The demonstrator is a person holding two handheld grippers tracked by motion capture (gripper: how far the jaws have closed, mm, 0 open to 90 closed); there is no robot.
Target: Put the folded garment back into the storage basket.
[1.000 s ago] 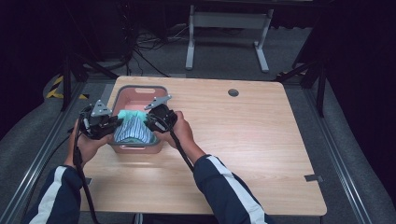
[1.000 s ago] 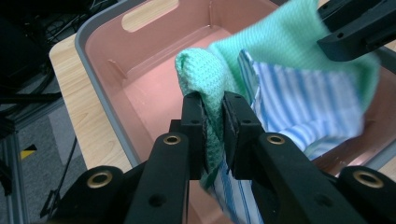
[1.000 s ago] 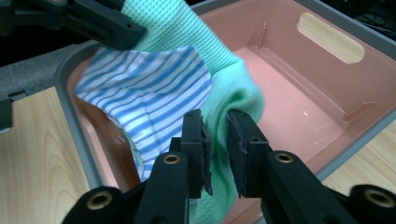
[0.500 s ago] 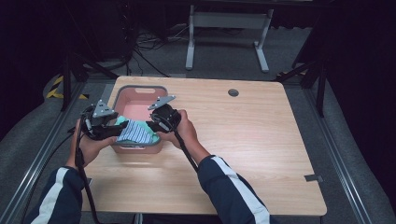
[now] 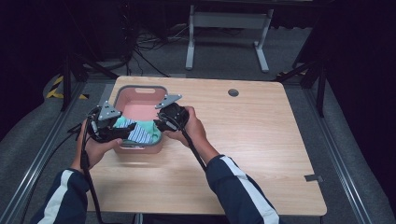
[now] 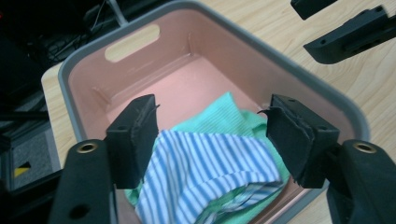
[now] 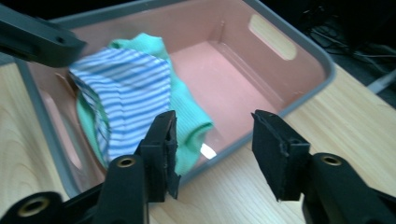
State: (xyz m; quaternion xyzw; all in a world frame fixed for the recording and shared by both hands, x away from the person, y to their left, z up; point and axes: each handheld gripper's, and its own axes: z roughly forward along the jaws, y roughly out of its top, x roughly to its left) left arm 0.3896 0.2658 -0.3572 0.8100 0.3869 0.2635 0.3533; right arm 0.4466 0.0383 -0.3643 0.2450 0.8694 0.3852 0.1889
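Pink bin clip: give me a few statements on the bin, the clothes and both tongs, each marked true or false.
1. The folded clothes lie inside the pink bin. True.
2. The left tongs are clamped shut on the striped cloth. False: their jaws stand open, apart over the cloth.
3. The right tongs are open and hold nothing. True.
4. The bin is packed full to its far wall. False: the far part of its floor is bare.
5. A green garment lies under the striped cloth. True.

high view: above, facing forward-down on table [image 5: 261, 154] | gripper views: close, facing opposite ways | shared: pink bin [image 6: 261, 65]
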